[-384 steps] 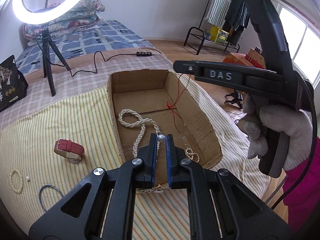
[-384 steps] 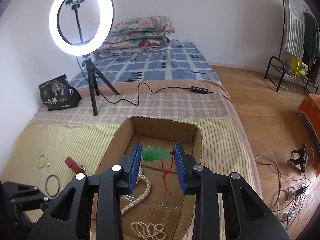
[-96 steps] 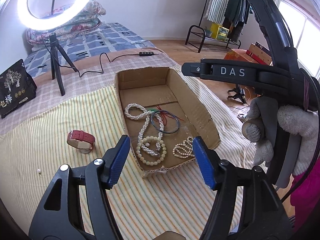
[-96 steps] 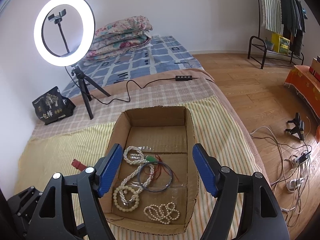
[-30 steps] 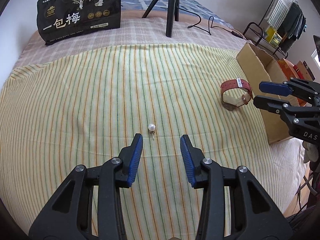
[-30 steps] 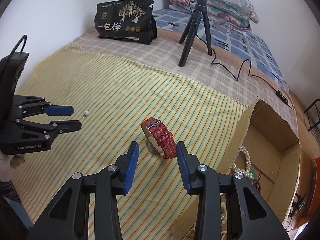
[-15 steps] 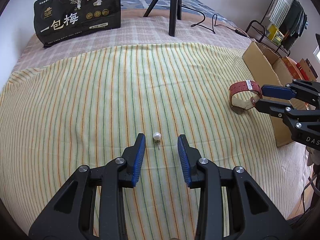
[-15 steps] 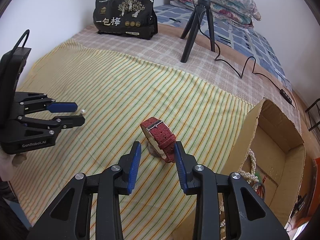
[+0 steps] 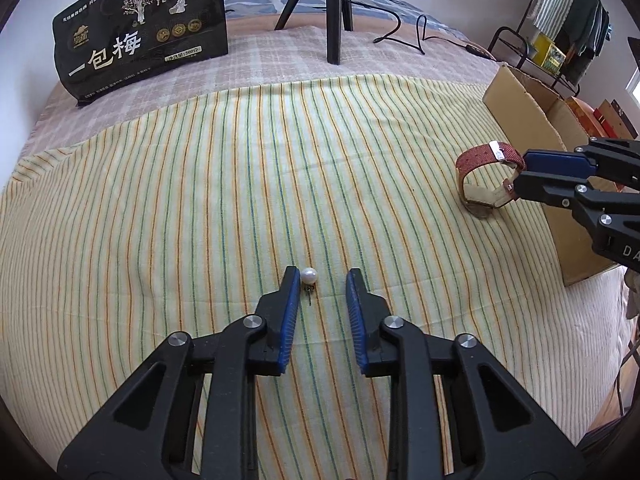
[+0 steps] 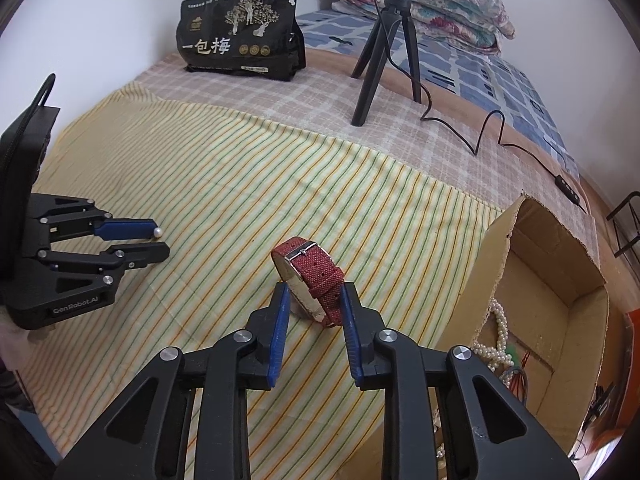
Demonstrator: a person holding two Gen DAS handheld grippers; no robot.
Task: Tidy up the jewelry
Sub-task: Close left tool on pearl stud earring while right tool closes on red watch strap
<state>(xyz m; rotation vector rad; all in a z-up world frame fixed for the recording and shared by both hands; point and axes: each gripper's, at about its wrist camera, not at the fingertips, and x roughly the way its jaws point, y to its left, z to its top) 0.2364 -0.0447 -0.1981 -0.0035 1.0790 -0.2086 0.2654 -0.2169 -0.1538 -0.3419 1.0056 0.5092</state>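
Note:
A small pearl earring (image 9: pixel 309 276) lies on the striped cloth between the jaws of my left gripper (image 9: pixel 323 276), close beside the left finger (image 9: pixel 291 300). The jaws are closing and only narrowly apart; the pads do not pinch it. From the right wrist view the left gripper (image 10: pixel 160 240) shows the pearl (image 10: pixel 158 232) at its tips. A red watch (image 10: pixel 310 268) stands on its strap near the cardboard box (image 10: pixel 496 256). My right gripper (image 10: pixel 315 292) straddles the strap's near end, jaws closing, a gap left at the left pad. The right gripper (image 9: pixel 524 174) also shows at the watch (image 9: pixel 480 168).
The box (image 9: pixel 520 96) holds pearl strands (image 10: pixel 498 320) and other jewelry. A black snack bag (image 9: pixel 140 40) and a tripod (image 9: pixel 332 12) with a cable (image 10: pixel 480 136) stand at the far side. Folded quilts (image 10: pixel 420 0) lie beyond. The cloth's edge is near at the right.
Both pairs of jaws have narrowed. The left gripper has edged forward so the pearl lies between its tips. The right gripper has come down around the watch strap.

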